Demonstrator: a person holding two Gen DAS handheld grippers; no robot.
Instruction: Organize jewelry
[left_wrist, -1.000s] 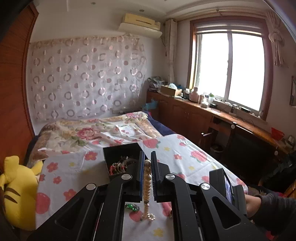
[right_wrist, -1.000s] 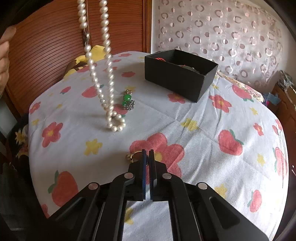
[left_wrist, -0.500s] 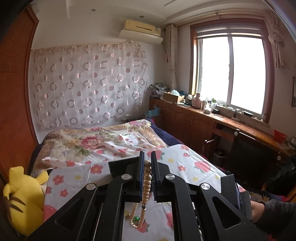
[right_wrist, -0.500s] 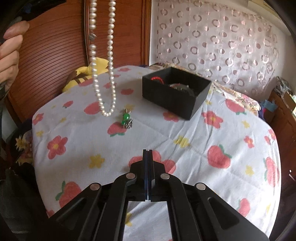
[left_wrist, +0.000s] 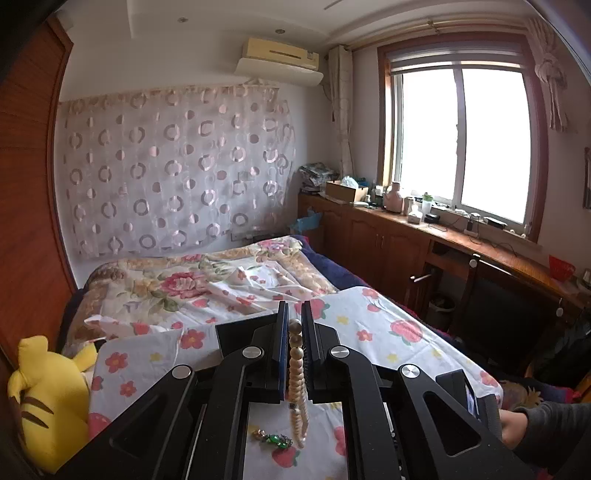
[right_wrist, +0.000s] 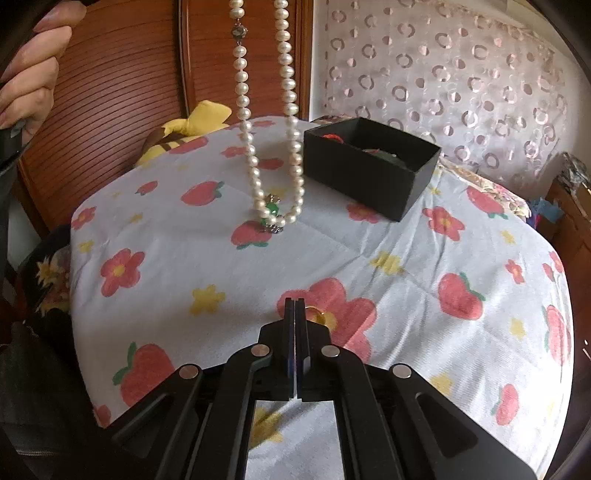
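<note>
My left gripper (left_wrist: 294, 317) is shut on a white pearl necklace (left_wrist: 296, 373) and holds it high, so the strand hangs clear above the bed. In the right wrist view the pearl necklace (right_wrist: 273, 122) dangles just left of the open black jewelry box (right_wrist: 369, 173), which holds several pieces. A green-stone piece (right_wrist: 271, 218) lies on the quilt under the loop; it also shows in the left wrist view (left_wrist: 275, 439). My right gripper (right_wrist: 295, 314) is shut and empty, low over the quilt. A gold ring (right_wrist: 316, 314) lies just beyond its tips.
The flowered quilt (right_wrist: 406, 277) covers the bed. A yellow plush toy (left_wrist: 44, 398) sits at the left edge by the wooden wardrobe (right_wrist: 110, 92). A wooden counter (left_wrist: 461, 243) with clutter runs under the window on the right.
My left gripper has lifted the pearl necklace off the quilt and carried it toward the black box. My right gripper has closed fully and drawn back a little.
</note>
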